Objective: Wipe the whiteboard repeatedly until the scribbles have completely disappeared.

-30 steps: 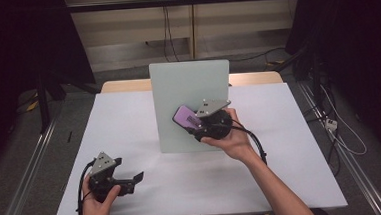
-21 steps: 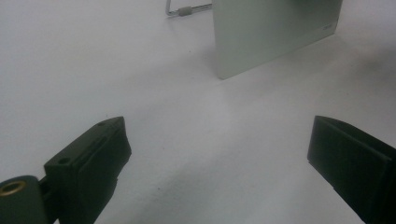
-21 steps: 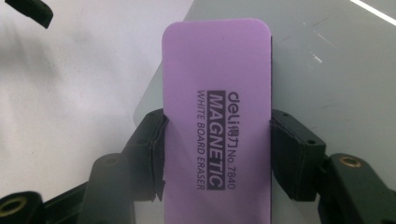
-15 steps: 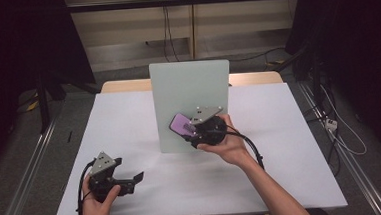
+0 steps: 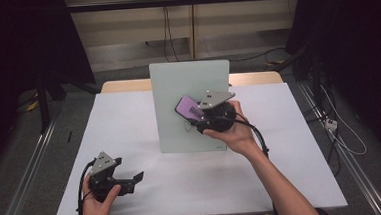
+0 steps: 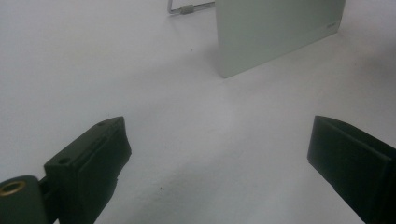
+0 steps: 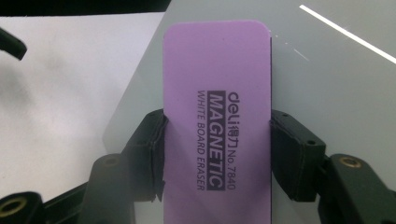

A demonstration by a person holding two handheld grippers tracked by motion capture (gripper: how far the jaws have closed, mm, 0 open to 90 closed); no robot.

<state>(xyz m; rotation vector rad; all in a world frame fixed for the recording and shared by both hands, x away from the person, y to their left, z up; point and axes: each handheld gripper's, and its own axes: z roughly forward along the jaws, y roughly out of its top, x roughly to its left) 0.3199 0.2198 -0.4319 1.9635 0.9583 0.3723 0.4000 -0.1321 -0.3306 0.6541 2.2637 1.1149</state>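
The right gripper point(image 5: 195, 116) is clamped on a purple magnetic whiteboard eraser point(image 5: 189, 107), its two black fingers point(image 7: 148, 154) pressing the eraser's long edges from either side; in the right gripper view the printed back of the eraser point(image 7: 217, 112) faces the camera, with "MAGNETIC WHITE BOARD ERASER" readable along its length. The eraser is held up against the face of a small pale whiteboard point(image 5: 177, 88) that stands upright near the middle of the white bench point(image 5: 129, 121), and it sits tilted over the board's middle right part; whether its underside touches the board cannot be made out. The person's right hand point(image 5: 232, 132) wraps the gripper body from below and the right. The left gripper point(image 5: 133, 180) rests low near the bench's front left corner, well apart from the board, held in the left hand point(image 5: 97, 206). Its fingers point(image 6: 93, 154) stand wide apart with nothing between them, bare bench point(image 6: 140, 70) showing in the gap and the whiteboard's lower edge point(image 6: 271, 32) beyond.
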